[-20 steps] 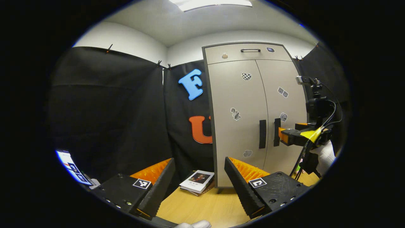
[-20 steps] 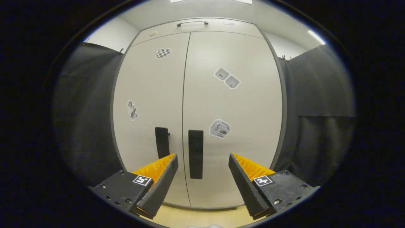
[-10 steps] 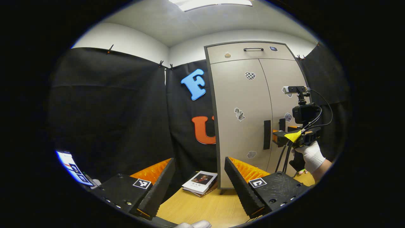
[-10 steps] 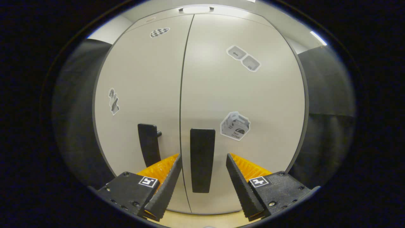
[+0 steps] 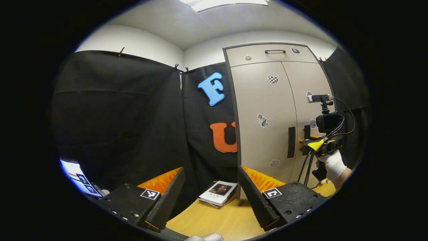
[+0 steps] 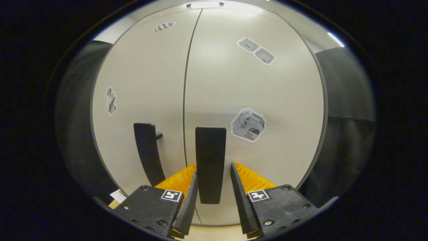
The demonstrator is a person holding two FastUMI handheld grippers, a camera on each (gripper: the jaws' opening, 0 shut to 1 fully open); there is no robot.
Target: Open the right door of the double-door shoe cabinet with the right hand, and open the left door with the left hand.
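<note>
The pale grey shoe cabinet (image 5: 264, 100) stands on the wooden table with both doors closed. Each door carries a black vertical handle. In the right gripper view, my right gripper (image 6: 213, 165) straddles the right door handle (image 6: 210, 160). Its fingers are narrowed around the handle, and a thin gap still shows on the right side. The left door handle (image 6: 147, 150) stands free beside it. In the left gripper view, the right gripper (image 5: 302, 142), held by a gloved hand (image 5: 332, 164), sits at the right handle. My left gripper (image 5: 210, 169) hangs open well short of the cabinet and left of the left door handle (image 5: 291, 142).
A book (image 5: 219, 193) lies on the wooden table (image 5: 214, 217) by the cabinet's left foot. A lit screen (image 5: 78, 175) sits at the lower left. Black cloth walls stand to the left and behind. A drawer with a handle (image 5: 275, 51) tops the cabinet.
My right gripper has moved in onto the right door handle and its fingers have narrowed around it. The left gripper view has drifted, so the cabinet sits farther right. Both doors remain closed.
</note>
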